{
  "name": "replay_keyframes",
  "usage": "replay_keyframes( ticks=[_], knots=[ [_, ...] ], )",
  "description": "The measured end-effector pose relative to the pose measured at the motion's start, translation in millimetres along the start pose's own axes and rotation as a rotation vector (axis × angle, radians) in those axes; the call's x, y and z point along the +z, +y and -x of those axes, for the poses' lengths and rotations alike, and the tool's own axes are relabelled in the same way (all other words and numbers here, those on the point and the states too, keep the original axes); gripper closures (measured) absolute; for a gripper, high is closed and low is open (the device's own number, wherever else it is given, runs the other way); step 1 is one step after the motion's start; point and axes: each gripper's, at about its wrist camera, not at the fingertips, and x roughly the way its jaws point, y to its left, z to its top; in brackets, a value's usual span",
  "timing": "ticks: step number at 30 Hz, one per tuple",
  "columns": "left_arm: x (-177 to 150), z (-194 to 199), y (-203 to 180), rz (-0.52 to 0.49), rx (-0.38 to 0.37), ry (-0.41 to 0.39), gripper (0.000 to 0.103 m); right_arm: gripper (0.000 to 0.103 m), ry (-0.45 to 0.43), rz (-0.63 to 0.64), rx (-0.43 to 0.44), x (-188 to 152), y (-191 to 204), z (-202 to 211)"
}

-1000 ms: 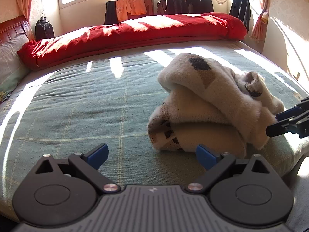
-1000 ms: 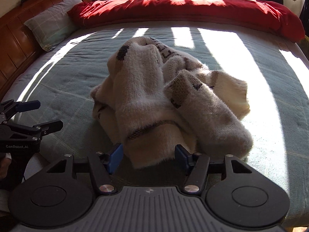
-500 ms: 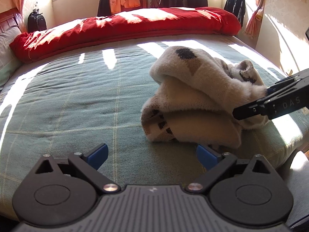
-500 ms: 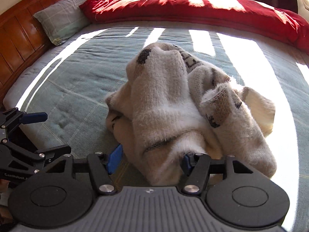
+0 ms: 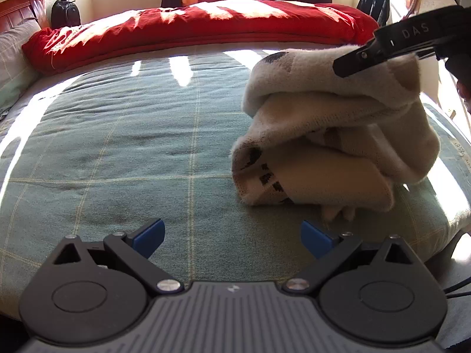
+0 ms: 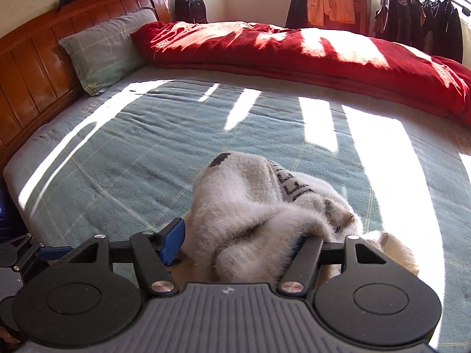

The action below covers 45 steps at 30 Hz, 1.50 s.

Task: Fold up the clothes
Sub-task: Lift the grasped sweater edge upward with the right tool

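A fluffy cream sweater [image 5: 329, 135] with dark and tan patches lies bunched in a rough pile on the green checked bedspread [image 5: 123, 135], near the bed's right front corner. My left gripper [image 5: 232, 235] is open and low over the bedspread, just left of the pile, with nothing between its fingers. My right gripper [image 6: 240, 241] is open, and the top of the sweater [image 6: 253, 214] bulges between its fingers. Its left blue pad [image 6: 173, 241] shows, while the right pad is buried in the fleece. In the left wrist view the right gripper [image 5: 356, 58] sits on top of the pile.
A red duvet [image 5: 206, 26] runs along the far side of the bed. A grey-green pillow [image 6: 103, 50] leans on the wooden headboard [image 6: 35, 67]. Clothes hang on a rack [image 6: 421, 8] by the window. The bed's edge is just right of the pile.
My right gripper has moved forward and up from the pile's near end onto its top, so the sweater now sits between its fingers. My left gripper has come closer to the pile and stays open.
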Motion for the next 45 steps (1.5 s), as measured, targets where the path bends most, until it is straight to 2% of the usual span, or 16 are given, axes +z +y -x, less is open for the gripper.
replay_keyframes(
  ticks=[13, 23, 30, 34, 41, 43, 45],
  knots=[
    [3.9, -7.7, 7.7, 0.021, -0.007, 0.01, 0.005, 0.031, -0.045, 0.044, 0.008, 59.9, 6.3, -37.3],
    [3.6, -11.1, 28.1, 0.077, 0.014, 0.016, 0.005, 0.031, -0.109, 0.101, 0.049, 121.0, 34.5, -56.8],
    [2.0, -4.6, 35.3, 0.1, 0.027, -0.001, 0.005, 0.031, -0.122, 0.173, 0.1, 129.8, 66.2, -44.0],
    [2.8, 1.1, 35.3, 0.101, 0.04, -0.012, 0.005, 0.031, -0.149, 0.287, 0.039, 139.5, 86.0, -45.3],
    [-3.1, 15.3, 36.4, 0.126, 0.049, -0.025, 0.005, 0.029, -0.012, 0.293, -0.005, 175.2, 81.0, -99.5],
    [-3.9, 16.6, 37.3, 0.127, 0.057, -0.023, 0.004, 0.021, 0.064, 0.288, -0.011, 176.6, 76.2, -116.0],
    [-3.2, 17.1, 37.5, 0.125, 0.06, -0.025, 0.004, 0.021, 0.137, 0.288, -0.02, 174.1, 74.5, -126.7]
  ],
)
